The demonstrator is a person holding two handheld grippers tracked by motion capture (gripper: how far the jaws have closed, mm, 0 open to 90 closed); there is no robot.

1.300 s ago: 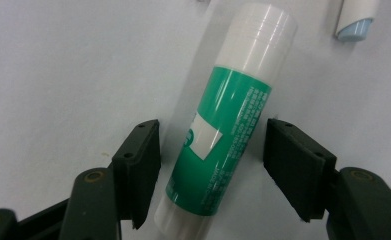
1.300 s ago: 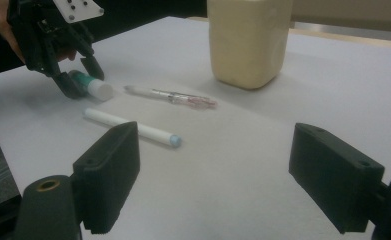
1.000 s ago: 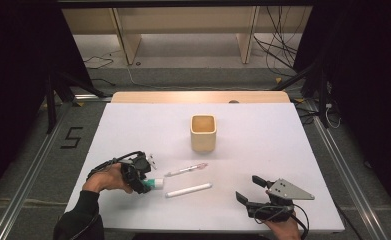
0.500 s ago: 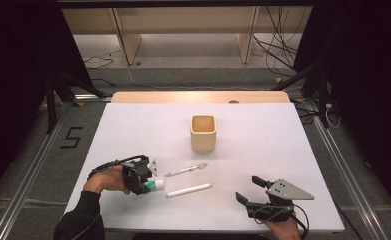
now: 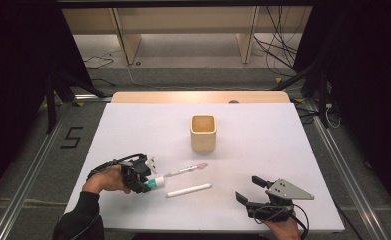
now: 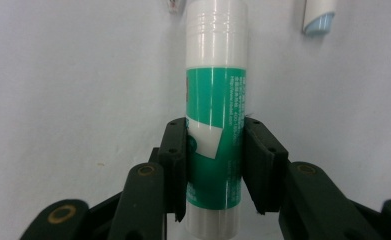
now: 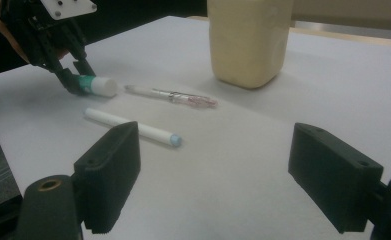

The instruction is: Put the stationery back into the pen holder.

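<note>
Left tongs [image 6: 215, 165]: jaws just closed in, now clamped on the glue stick [image 6: 215, 100].
Glue stick: lying at 7 o'clock on the white worktop [image 5: 263, 140].
Right tongs [image 7: 233, 175]: spread apart, nothing between them, at 5 o'clock.
Marker [image 5: 188, 190]: just beside the glue stick.

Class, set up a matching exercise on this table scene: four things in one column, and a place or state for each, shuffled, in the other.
1. glue stick
2. beige cup
3. white marker
4. right tool

a. open, holding nothing
b. upright at mid-table
c. clamped in the left tool
d. lying flat, nearer the person than the clear pen

Pairs: 1-c, 2-b, 3-d, 4-a
</note>
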